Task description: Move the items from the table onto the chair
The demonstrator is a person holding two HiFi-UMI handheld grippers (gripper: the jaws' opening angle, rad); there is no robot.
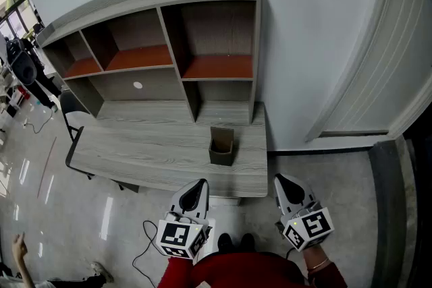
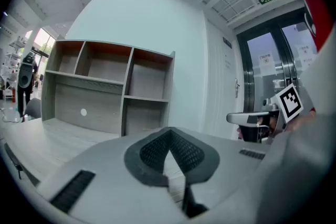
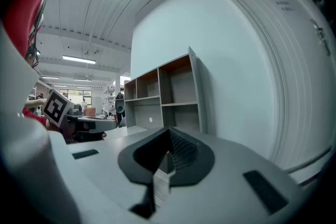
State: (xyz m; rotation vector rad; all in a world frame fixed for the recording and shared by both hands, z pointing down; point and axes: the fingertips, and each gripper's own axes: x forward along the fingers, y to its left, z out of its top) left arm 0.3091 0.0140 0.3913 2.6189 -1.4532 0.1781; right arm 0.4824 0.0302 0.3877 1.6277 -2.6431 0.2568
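A small dark open-topped box [image 1: 221, 147] stands upright on the grey wooden table [image 1: 155, 158], near its front right. My left gripper [image 1: 201, 183] hangs at the table's front edge, just in front of and left of the box, with its jaws together and empty. To the right of the table's corner, over the floor, my right gripper [image 1: 279, 179] is also shut and holds nothing. In the left gripper view the closed jaws [image 2: 169, 130] point at the shelf unit and the box is hidden. The right gripper view shows closed jaws [image 3: 169, 131] too. A dark chair [image 1: 70, 106] sits at the table's far left end, partly hidden.
A wooden shelf unit [image 1: 169, 44] with several open compartments stands on the back of the table against the white wall. A door frame [image 1: 378, 98] is to the right. A cable [image 1: 145, 239] lies on the glossy floor near my feet.
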